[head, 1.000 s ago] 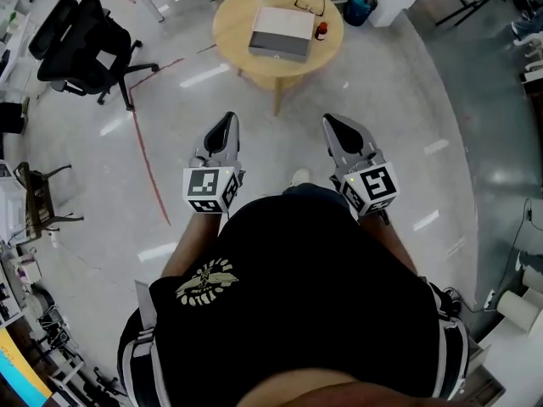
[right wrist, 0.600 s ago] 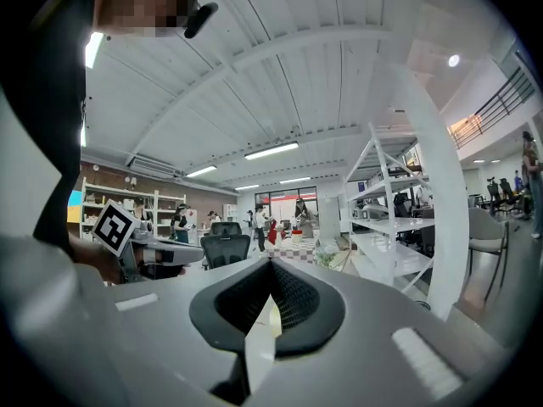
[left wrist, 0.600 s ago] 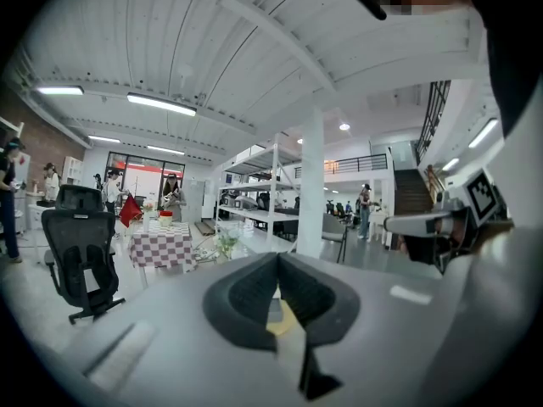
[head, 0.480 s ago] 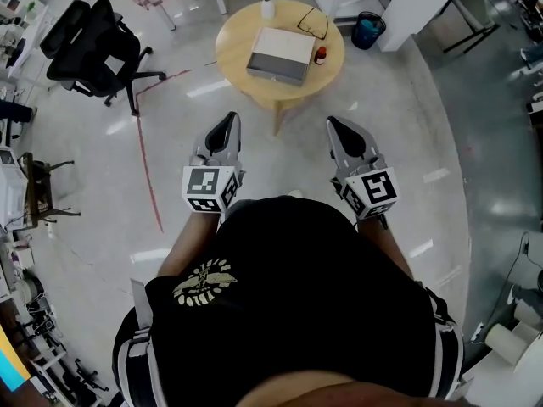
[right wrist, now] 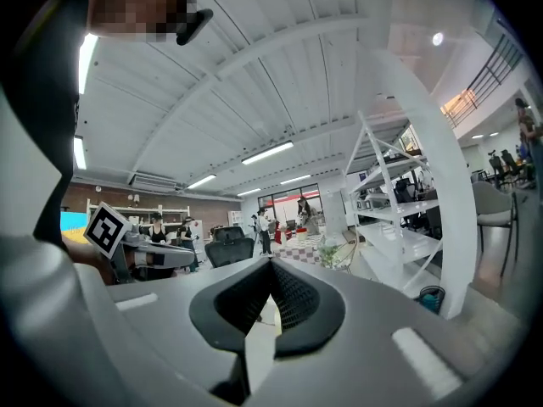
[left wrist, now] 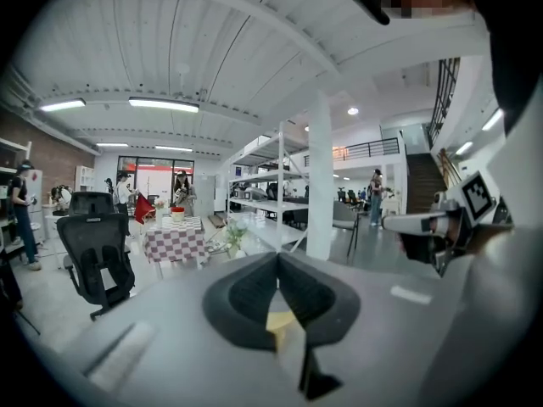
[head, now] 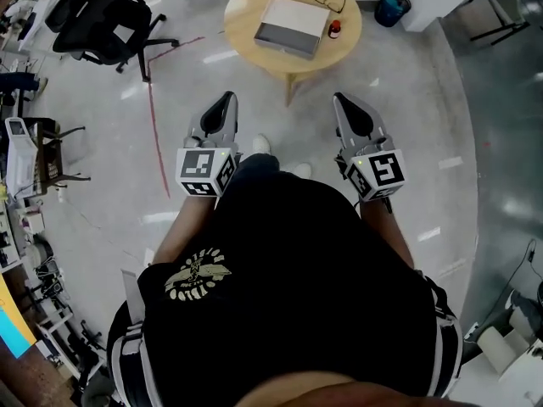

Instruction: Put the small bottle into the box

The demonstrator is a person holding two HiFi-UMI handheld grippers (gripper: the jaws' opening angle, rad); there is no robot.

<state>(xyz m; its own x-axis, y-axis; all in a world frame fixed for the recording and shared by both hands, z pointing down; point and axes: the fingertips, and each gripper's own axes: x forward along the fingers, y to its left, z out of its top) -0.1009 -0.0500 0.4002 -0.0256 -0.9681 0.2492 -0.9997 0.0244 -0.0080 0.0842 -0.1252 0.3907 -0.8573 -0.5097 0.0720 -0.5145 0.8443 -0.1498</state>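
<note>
Both tools are clenched with nothing in them: the left gripper (head: 223, 100) and the right gripper (head: 347, 101) each show their jaws pressed together at the tips in their own views, and they are held out side by side, well short of the round wooden table (head: 244, 25). Judging by that gap, the task is at its very start, in the approach, with nothing on the table touched. The small bottle (head: 334, 29) stands upright on the table near its right rim, just beside the right edge of the box (head: 293, 25), which lies flat at the table's middle. From above, the bottle looks like a short dark body under a red cap; it is too small here to tell more. The box shows a pale top and a grey side, and looks closed. The next move probably calls for closing in on the table and spreading one pair of jaws; the right gripper is on the bottle's side of the table. If the lid is indeed shut, the other gripper may have to lift it first. A bottle this small could tip if it is nudged before the jaws close on it.
</note>
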